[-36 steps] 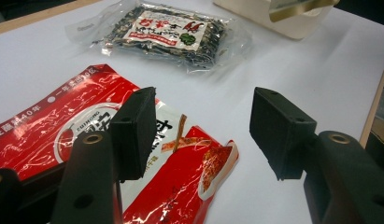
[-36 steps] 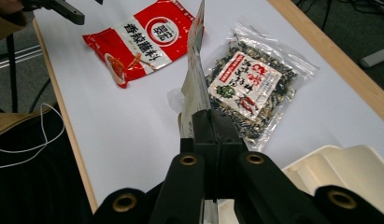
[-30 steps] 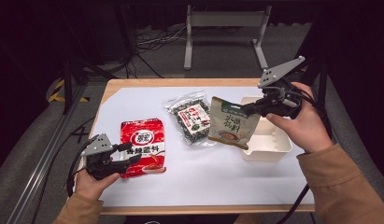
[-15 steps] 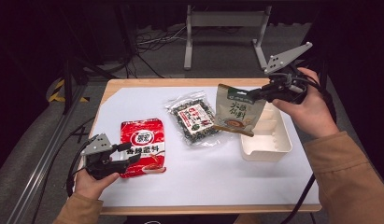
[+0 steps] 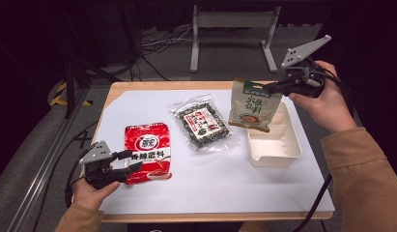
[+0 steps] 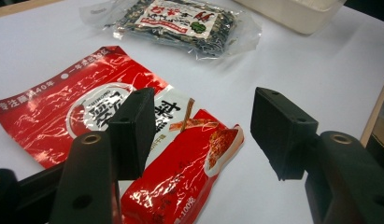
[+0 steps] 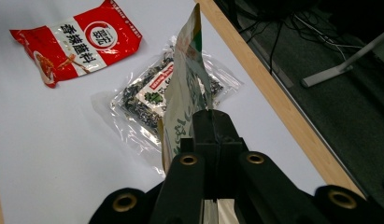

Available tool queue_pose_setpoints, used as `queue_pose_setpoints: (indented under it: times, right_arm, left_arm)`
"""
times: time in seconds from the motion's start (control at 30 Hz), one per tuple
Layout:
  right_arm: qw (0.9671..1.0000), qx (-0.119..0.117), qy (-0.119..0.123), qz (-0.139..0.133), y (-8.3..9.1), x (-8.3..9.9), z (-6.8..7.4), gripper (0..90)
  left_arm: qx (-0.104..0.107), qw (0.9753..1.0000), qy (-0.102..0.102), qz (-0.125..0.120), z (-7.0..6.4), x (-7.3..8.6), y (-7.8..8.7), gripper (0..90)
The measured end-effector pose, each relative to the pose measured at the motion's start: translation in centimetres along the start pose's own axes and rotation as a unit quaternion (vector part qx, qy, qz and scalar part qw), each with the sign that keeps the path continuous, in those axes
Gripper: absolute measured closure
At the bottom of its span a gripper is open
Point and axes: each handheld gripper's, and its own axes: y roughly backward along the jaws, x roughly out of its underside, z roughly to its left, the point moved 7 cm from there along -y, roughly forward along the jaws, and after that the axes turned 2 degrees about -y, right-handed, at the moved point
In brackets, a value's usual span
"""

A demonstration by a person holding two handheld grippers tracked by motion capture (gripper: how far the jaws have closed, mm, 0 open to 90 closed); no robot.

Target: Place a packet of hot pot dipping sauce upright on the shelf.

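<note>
My right gripper is shut on the top corner of a beige and green pouch, which hangs upright above the left end of a cream tray. Seen along the right gripper's jaws, the pouch stands edge-on. My left gripper rests open at the front left, its jaws straddling the lower edge of a red noodle packet. That red packet lies flat between and beyond the open jaws. A clear bag of dark dried food lies at the table's middle.
A white sheet covers most of the wooden table. The dark bag and tray lie beyond the left gripper. Metal stand legs and cables sit on the floor behind the table.
My right gripper has lifted the pouch from its lean on the tray's left side, up and to the right, so that it hangs upright. The left gripper has stayed put.
</note>
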Motion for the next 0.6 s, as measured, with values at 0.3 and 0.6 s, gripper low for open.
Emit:
queue_pose_setpoints:
  times: [0.3, 0.6]
  right_arm:
    - [0.9999, 0.013, 0.002, 0.005, -0.1, 0.9, -1.9, 90.0]
    - [0.9996, 0.028, -0.001, 0.006, -0.4, 2.0, -3.9, 90.0]
  left_arm:
    - [-0.006, 0.9999, 0.007, 0.005, 0.0, 0.8, 0.5, 40.0]
    - [-0.02, 0.9997, 0.009, 0.007, 0.1, 1.4, 0.8, 38.8]
